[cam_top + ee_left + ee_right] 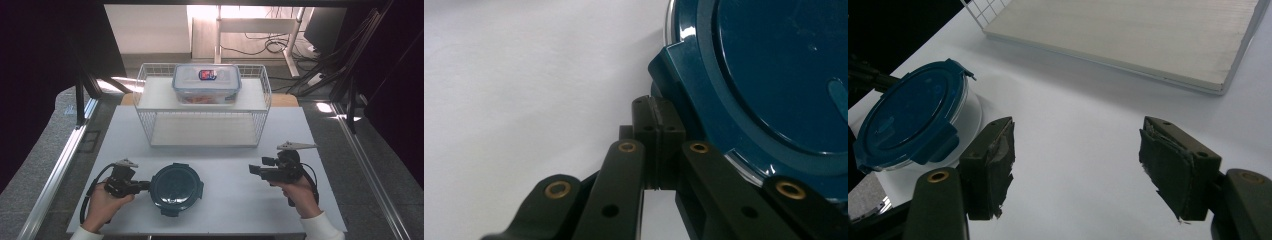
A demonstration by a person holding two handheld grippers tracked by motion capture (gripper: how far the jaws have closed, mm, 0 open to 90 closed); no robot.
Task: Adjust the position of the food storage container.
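Observation:
A round glass container with a dark teal clip lid (pixel 176 188) sits on the white table near its front, left of centre. My left gripper (pixel 146 185) lies level at the container's left edge, its jaws shut with nothing between them. In the left gripper view the joined tips (pixel 657 120) rest against a side clip of the lid (pixel 774 75). My right gripper (pixel 254 170) is held to the right of the container, apart from it, pointing left. Its jaws (pixel 1075 167) stand open over bare table, with the round container (pixel 903 115) off to their left.
A white wire rack (pixel 142 85) stands at the back of the table; a rectangular clear box with a blue-rimmed lid (pixel 206 83) sits on its top shelf. Its lower shelf board (pixel 1128 35) lies ahead of the right gripper. Dark frame posts flank the table.

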